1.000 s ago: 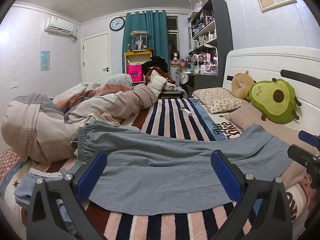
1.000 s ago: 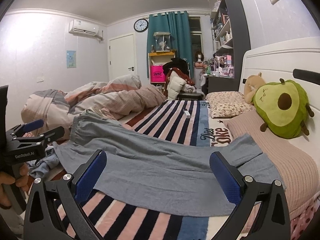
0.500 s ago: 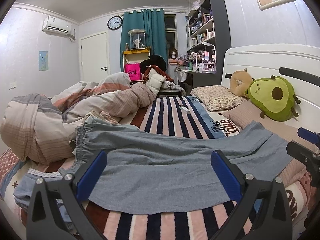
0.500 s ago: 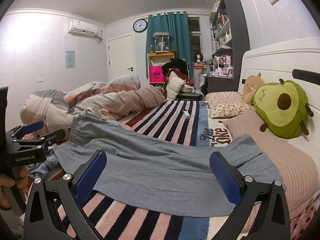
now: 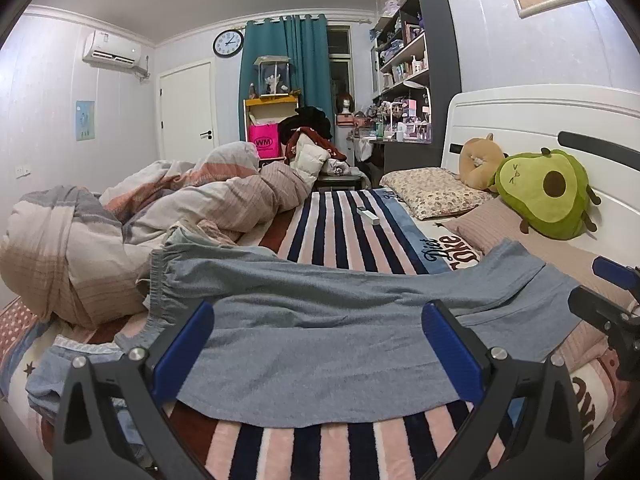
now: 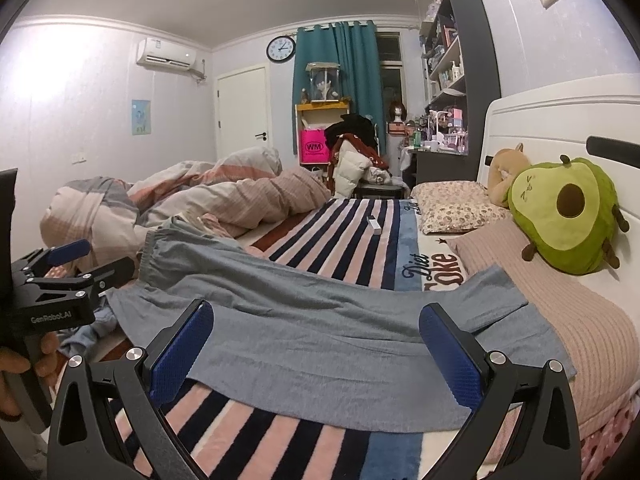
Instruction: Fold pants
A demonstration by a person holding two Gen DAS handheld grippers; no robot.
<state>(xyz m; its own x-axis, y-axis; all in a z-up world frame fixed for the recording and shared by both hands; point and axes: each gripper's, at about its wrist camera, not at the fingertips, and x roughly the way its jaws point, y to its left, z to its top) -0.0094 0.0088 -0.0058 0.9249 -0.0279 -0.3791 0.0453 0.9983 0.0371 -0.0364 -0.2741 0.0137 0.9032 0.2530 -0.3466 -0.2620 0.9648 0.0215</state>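
While both the left gripper and right gripper hover spread wide and empty, the grey-blue pants lie flat. Waistband and hem are best pinched simultaneously, judged from the layout.

Pants lie flat across the striped blanket, just beyond the left gripper's spread fingers, waistband past the left finger. Duvet heaps further left; avocado plush sits beyond the right finger, on a pillow.
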